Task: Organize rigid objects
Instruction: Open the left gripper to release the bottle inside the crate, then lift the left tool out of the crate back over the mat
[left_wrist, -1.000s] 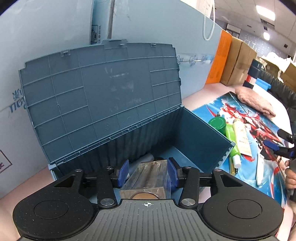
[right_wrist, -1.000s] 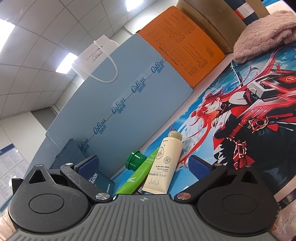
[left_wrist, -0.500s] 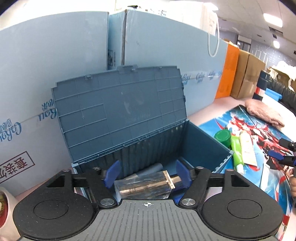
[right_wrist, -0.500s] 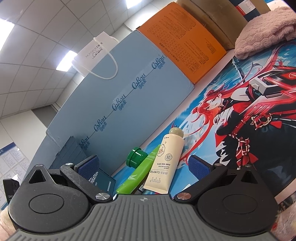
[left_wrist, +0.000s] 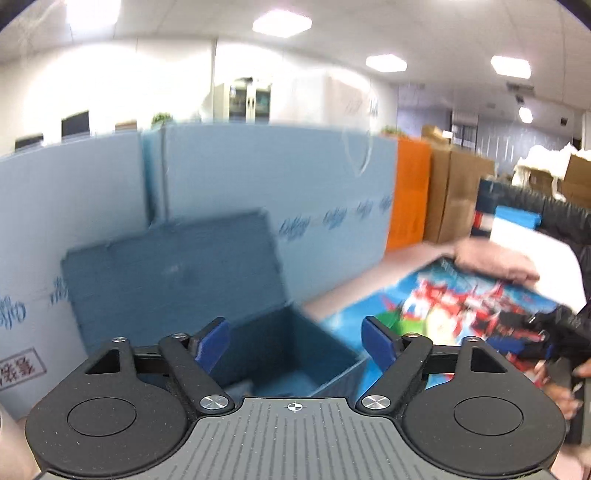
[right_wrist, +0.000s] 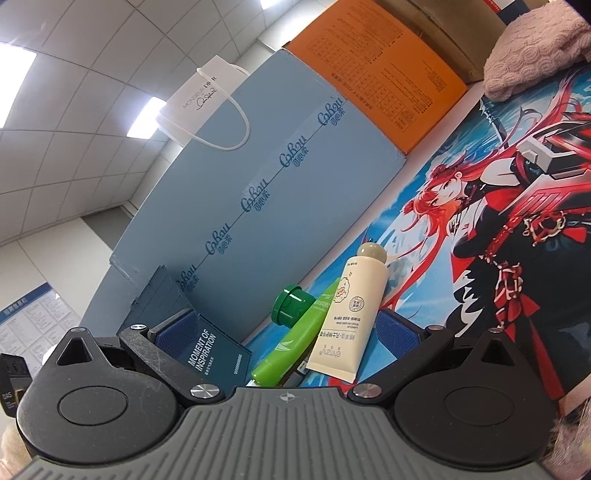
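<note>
My left tool hangs wide and empty above the open blue box. My right tool, also wide, faces the cream tube and green tube lying on the desk; I judge one needs gripping next.

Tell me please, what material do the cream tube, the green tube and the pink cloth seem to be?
Cream tube: probably soft matte plastic, with a flat crimped end. Green tube: glossy plastic, judging by its highlights. Pink cloth: knitted fabric, from its bumpy looped texture.
</note>
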